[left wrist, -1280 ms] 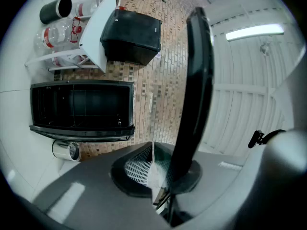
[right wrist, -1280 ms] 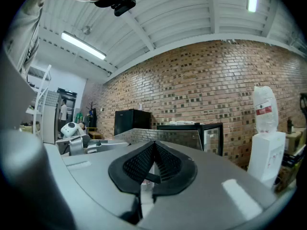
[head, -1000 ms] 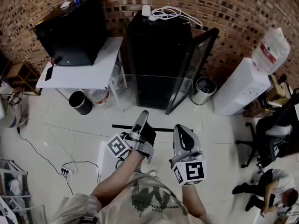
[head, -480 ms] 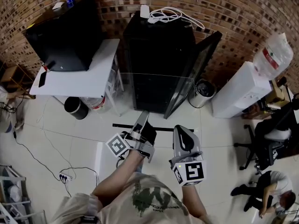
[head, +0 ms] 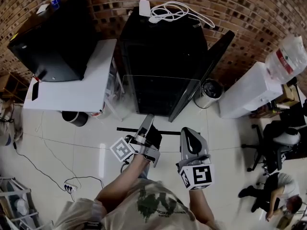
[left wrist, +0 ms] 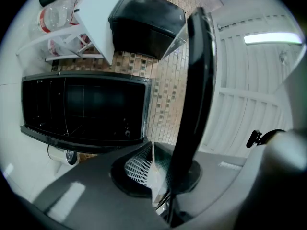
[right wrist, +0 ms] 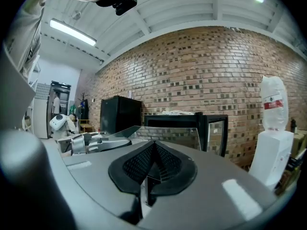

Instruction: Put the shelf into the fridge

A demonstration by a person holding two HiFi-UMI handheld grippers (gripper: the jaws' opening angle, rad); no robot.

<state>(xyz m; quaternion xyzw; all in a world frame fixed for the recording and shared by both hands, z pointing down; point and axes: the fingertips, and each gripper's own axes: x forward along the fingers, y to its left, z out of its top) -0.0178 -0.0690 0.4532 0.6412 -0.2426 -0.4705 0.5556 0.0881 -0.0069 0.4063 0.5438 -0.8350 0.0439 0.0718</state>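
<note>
Glass shelf (head: 158, 104) is in the air just before the open front of the fridge (head: 163, 42), its black-trimmed near edge toward the person. Left gripper (head: 147, 122) pinches that edge near its left end, right gripper (head: 187, 132) near its right end. Fridge door (head: 204, 68) hangs open at right.

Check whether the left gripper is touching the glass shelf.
Touching. The left gripper view shows the left gripper closed on the glass shelf, with the pane's edge pinched between its jaws.
</note>
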